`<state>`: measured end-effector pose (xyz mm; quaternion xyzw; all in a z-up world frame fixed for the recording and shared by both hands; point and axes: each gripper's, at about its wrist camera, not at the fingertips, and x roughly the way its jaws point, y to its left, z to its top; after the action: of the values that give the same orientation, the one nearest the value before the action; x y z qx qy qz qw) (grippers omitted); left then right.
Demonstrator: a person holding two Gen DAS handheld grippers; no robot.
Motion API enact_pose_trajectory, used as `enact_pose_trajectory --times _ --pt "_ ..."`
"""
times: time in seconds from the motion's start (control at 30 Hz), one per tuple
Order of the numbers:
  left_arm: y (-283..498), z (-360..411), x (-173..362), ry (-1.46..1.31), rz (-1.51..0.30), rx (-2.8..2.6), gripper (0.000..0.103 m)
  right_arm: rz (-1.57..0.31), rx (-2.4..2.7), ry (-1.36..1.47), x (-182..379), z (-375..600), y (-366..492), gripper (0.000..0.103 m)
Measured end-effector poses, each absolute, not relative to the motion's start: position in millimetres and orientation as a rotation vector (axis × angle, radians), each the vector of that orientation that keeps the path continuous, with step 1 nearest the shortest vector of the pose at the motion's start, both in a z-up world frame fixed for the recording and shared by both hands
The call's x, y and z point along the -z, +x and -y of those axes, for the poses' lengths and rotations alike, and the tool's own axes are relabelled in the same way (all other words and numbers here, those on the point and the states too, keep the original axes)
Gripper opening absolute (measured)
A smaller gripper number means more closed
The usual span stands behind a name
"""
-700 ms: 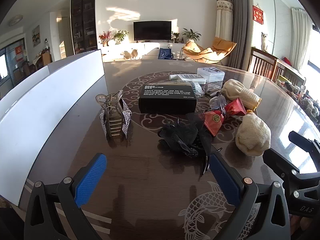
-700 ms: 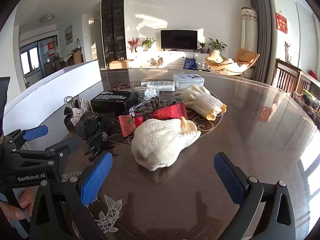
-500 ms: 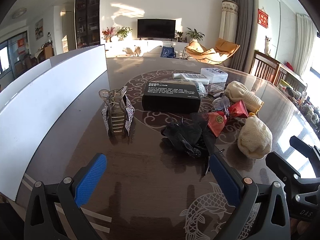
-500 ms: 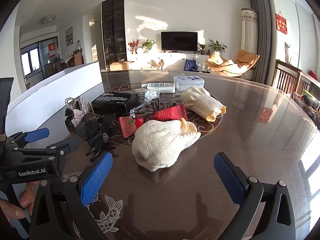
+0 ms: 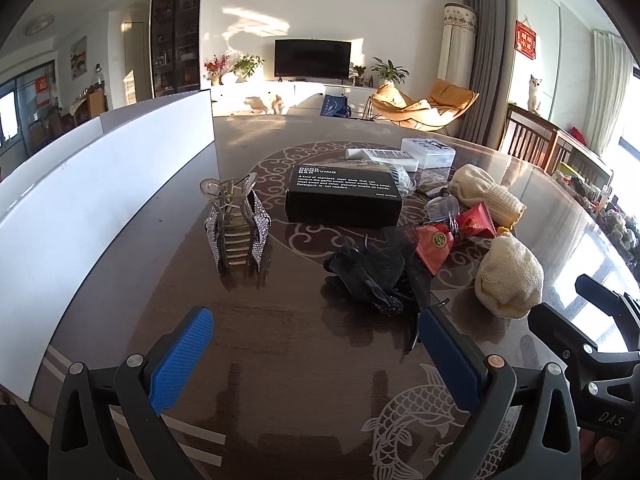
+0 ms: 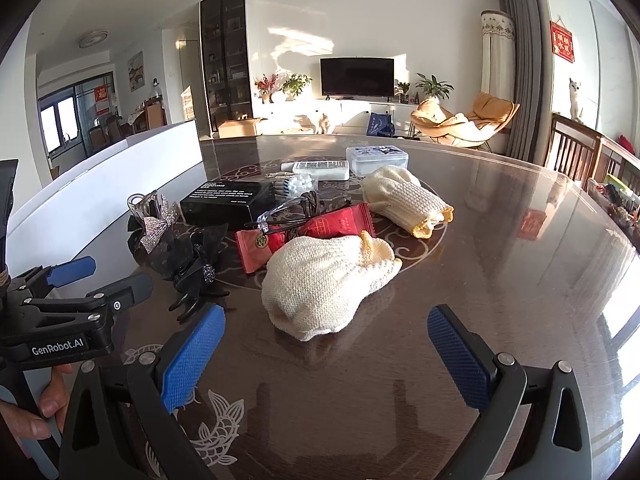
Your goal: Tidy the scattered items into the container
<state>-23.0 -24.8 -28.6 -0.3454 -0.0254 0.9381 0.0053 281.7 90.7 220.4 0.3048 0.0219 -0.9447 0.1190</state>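
Observation:
A white container (image 5: 100,184) stands along the table's left side; it also shows in the right wrist view (image 6: 120,176). Scattered items lie mid-table: a rhinestone hair claw (image 5: 236,228), a black bow clip (image 5: 376,272), a black box (image 5: 344,196), red packets (image 6: 316,230), and two cream knit gloves (image 6: 324,284) (image 6: 404,200). My left gripper (image 5: 316,354) is open and empty, short of the hair claw and bow clip. My right gripper (image 6: 326,354) is open and empty, just short of the near glove.
Clear glasses (image 6: 288,210), a cotton swab pack (image 6: 296,184), a remote (image 6: 320,168) and a clear plastic box (image 6: 378,160) lie behind the pile. The dark glossy table (image 6: 500,280) stretches to the right. Wooden chairs (image 6: 580,152) stand at far right.
The left gripper has shifted slightly, bringing the hair claw and black box nearer the view's centre. The right gripper has barely moved. Nothing was grasped.

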Motion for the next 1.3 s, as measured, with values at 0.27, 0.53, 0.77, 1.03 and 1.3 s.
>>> enact_pose_trajectory --times 0.27,0.53,0.77,1.03,1.3 --pt "-23.2 24.7 27.9 -1.08 0.068 -2.936 0.103 -0.069 2.762 0.89 -220.3 -89.5 281.8 0.102" --pt "-22.8 21.8 27.6 -1.071 0.028 -2.937 0.103 -0.068 2.762 0.892 -219.9 -88.5 281.3 0.102" --pt "-22.6 21.7 27.5 -1.072 0.035 -2.943 0.103 -0.065 2.766 0.882 -220.0 -88.4 282.3 0.102" --pt "-23.3 23.6 28.1 -1.08 0.052 -2.94 0.103 -0.066 2.763 0.889 -219.8 -88.3 282.0 0.102" --pt "-24.4 24.3 29.0 -1.087 0.052 -2.936 0.103 -0.067 2.763 0.888 -219.9 -88.4 282.1 0.102"
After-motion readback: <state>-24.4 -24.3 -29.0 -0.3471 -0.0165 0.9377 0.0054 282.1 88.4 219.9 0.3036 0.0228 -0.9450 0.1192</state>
